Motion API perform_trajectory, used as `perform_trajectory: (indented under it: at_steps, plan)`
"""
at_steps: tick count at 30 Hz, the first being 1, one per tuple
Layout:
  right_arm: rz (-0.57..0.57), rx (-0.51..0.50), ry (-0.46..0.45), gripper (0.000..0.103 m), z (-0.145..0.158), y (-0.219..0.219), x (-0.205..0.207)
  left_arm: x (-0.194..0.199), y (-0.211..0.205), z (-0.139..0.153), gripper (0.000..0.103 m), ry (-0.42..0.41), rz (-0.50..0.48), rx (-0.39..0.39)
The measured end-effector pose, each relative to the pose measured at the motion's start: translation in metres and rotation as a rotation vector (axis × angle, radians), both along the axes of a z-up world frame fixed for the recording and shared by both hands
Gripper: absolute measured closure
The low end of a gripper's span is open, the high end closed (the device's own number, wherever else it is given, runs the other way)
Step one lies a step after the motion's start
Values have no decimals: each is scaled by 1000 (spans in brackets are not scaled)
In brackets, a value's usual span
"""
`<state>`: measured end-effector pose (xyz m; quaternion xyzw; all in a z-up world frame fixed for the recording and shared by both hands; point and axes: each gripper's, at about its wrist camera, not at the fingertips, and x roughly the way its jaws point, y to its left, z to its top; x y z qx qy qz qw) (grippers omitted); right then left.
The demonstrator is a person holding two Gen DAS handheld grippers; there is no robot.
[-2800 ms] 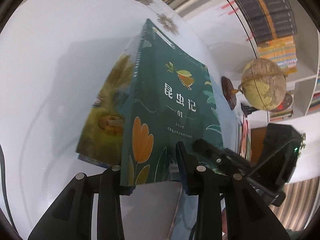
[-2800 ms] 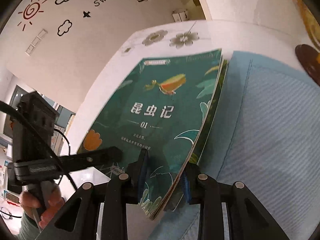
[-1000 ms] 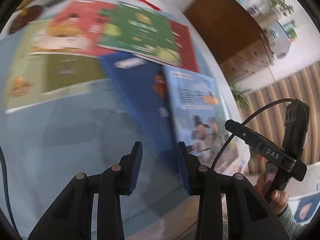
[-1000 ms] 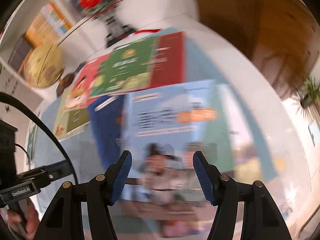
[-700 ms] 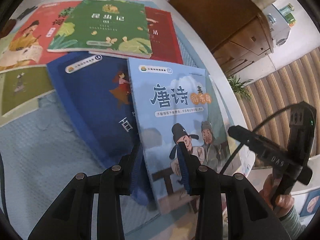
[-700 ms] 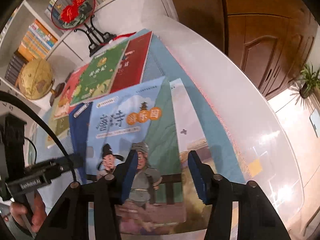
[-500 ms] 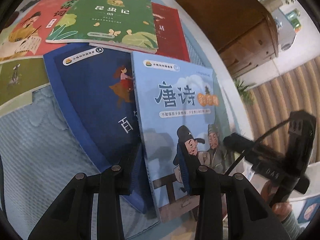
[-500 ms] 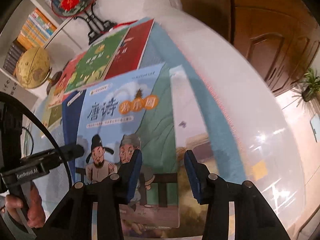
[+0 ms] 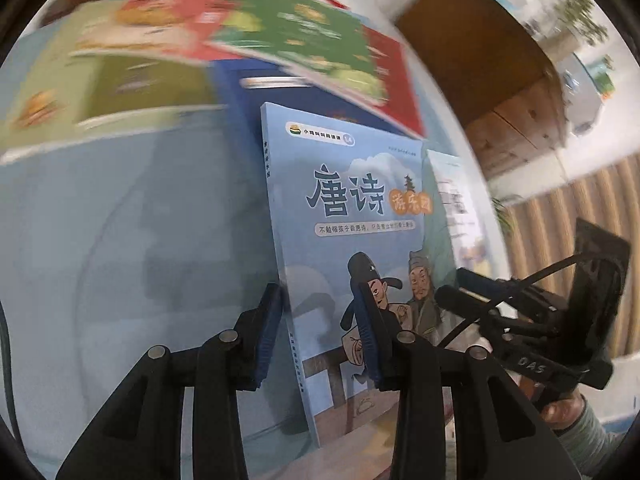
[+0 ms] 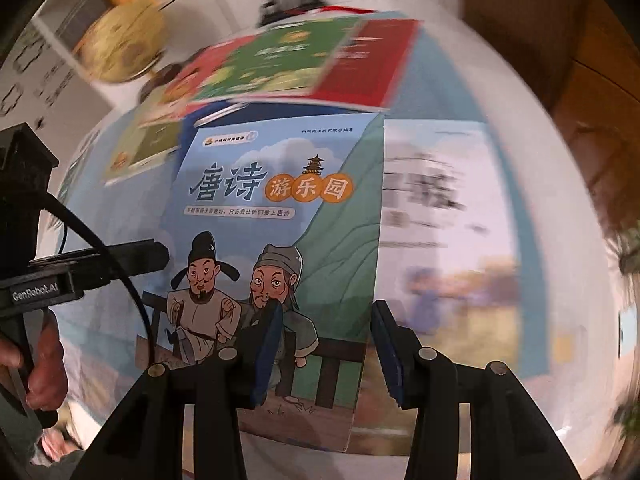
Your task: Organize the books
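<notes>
The left gripper (image 9: 318,334) points steeply down. Its jaws are narrow and clamp the near corner of the light blue book (image 9: 352,208) at the spine side. One jaw is against the spine edge and the other lies on the cover, over the drawn man in the black hat. To the left of those jaws there is only the pale blue cloth (image 9: 120,240) that covers the desk (image 10: 460,60).

Ahead of the jaws, the far end of the book lies over a dark blue book (image 9: 280,92). Beyond that is a blurred spread: an olive book (image 9: 132,84) off to the left, then a green book (image 9: 312,40) lying on a red book (image 9: 392,80).

The right gripper (image 10: 324,344) is just to the right of the left jaws, at the same near edge of the book. Its jaws have just been closing and are now narrow. They hold the corner at the open-page side, with one jaw on the cover and the other just past the page edge. To the right of them a printed sheet (image 10: 432,200) lies flat, too blurred to read.
</notes>
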<state>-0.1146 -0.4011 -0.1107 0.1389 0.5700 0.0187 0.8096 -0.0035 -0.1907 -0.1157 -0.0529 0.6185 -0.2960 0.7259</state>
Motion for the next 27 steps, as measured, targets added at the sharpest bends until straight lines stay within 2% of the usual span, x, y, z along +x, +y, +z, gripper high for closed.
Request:
perform_trajectory:
  at_steps: [5, 9, 14, 16, 18, 21, 24, 25, 27]
  plan:
    - [152, -12, -28, 55, -1, 64, 40, -2, 72, -2, 70, 9, 180, 16]
    - [268, 23, -39, 55, -4, 120, 71, -4, 127, -6, 70, -1, 326, 50]
    - [444, -22, -33, 51, -17, 197, 97, -16, 191, -8, 70, -17, 520, 37]
    - [490, -48, -55, 47, -17, 219, 99, -21, 213, -8, 70, -13, 581, 0]
    - [507, -40, -44, 47, -18, 230, 102, -27, 225, -7, 70, -10, 633, -13]
    - [495, 3, -13, 47, -18, 228, 102, -40, 232, -3, 70, -29, 673, 0]
    - [484, 22, 2, 48, -19, 221, 95, -49, 232, -10, 70, 3, 674, -20]
    - [497, 28, 8, 51, -21, 221, 94, -49, 230, -11, 70, 11, 667, -20]
    - [526, 2, 0, 53, -20, 227, 94, -49, 216, -8, 70, -23, 631, 26]
